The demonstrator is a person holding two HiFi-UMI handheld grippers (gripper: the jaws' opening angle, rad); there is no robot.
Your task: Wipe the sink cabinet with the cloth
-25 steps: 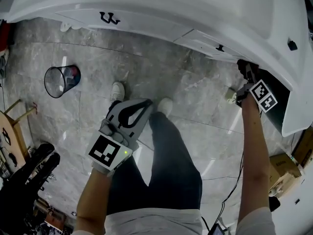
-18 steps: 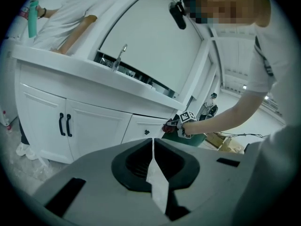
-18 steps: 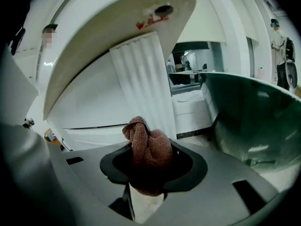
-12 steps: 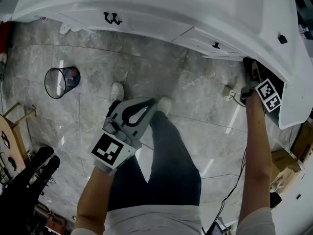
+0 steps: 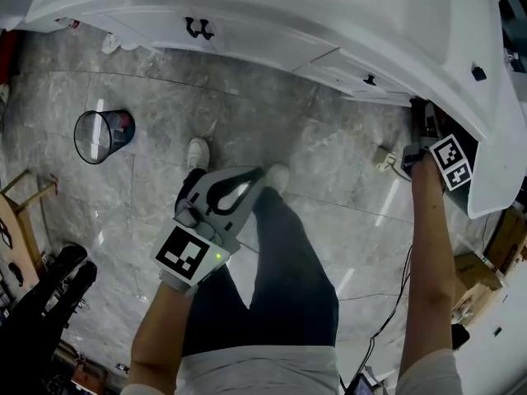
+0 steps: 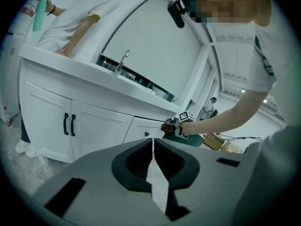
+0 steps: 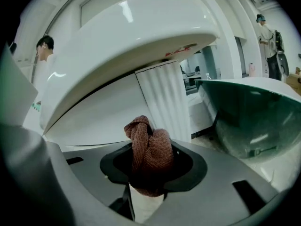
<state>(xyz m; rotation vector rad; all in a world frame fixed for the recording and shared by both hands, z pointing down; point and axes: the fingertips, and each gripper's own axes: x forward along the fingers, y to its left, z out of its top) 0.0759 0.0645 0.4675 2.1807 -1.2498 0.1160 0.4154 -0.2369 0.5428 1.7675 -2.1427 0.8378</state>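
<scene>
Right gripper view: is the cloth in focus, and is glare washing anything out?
Right gripper view: cloth sharp, its knit readable; small glare streaks on the sink cabinet, nothing hidden; fisheye bends edges, corners black. Head view: dim, shadowed beneath the cabinet.

Grey marbled floor (image 5: 329,163) underfoot, glossy, streaked with pale glints of light. Wire bin (image 5: 103,136) off to the left, something red and blue inside. Wooden frame (image 5: 20,189) at the left edge, dark gear (image 5: 45,290) heaped just below it. Cardboard boxes (image 5: 471,296) down at the right, thin black cable (image 5: 384,329) trailing over the tiles nearby. Bright white panels (image 6: 237,72) far back, evenly lit.
</scene>
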